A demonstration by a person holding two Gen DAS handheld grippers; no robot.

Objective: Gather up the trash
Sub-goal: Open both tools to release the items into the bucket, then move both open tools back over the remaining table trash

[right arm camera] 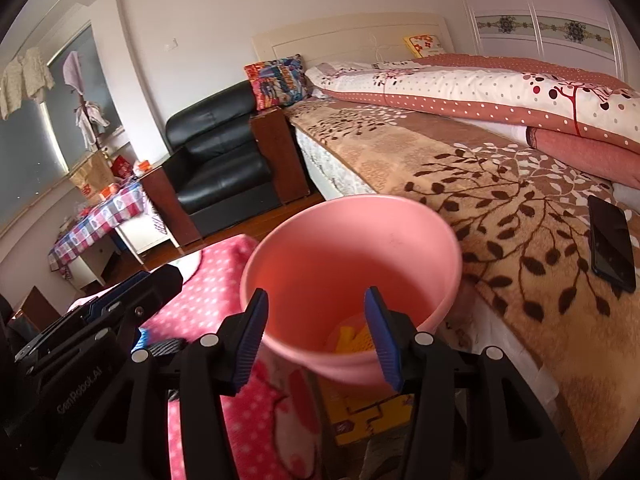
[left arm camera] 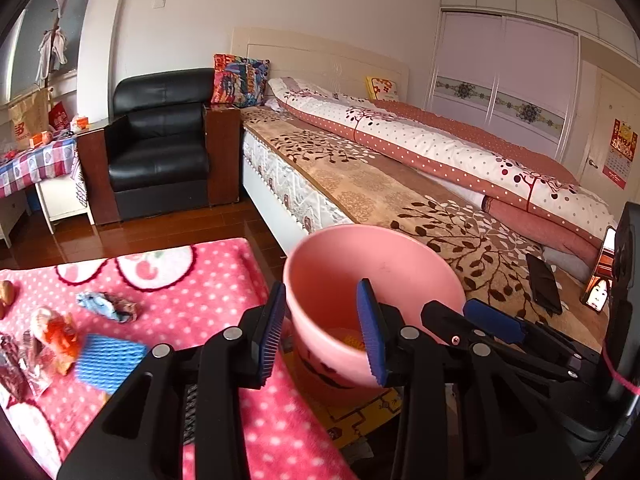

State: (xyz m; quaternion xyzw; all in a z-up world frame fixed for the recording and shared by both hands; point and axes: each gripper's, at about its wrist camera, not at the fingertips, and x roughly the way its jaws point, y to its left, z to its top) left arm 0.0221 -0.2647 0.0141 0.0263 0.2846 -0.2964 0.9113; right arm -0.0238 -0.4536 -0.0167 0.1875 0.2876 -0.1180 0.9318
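A pink bin stands on the floor between the pink dotted blanket and the bed; it also shows in the right wrist view, with a yellow item at its bottom. My left gripper is open and empty over the bin's near rim. My right gripper is open and empty above the bin. Trash lies on the blanket at left: a blue foam net, a crumpled blue wrapper, an orange-white wrapper and foil wrappers.
The bed with a brown leaf blanket runs along the right; a black phone lies on it. A black armchair and a small table with a checked cloth stand behind. A yellow sheet lies under the bin.
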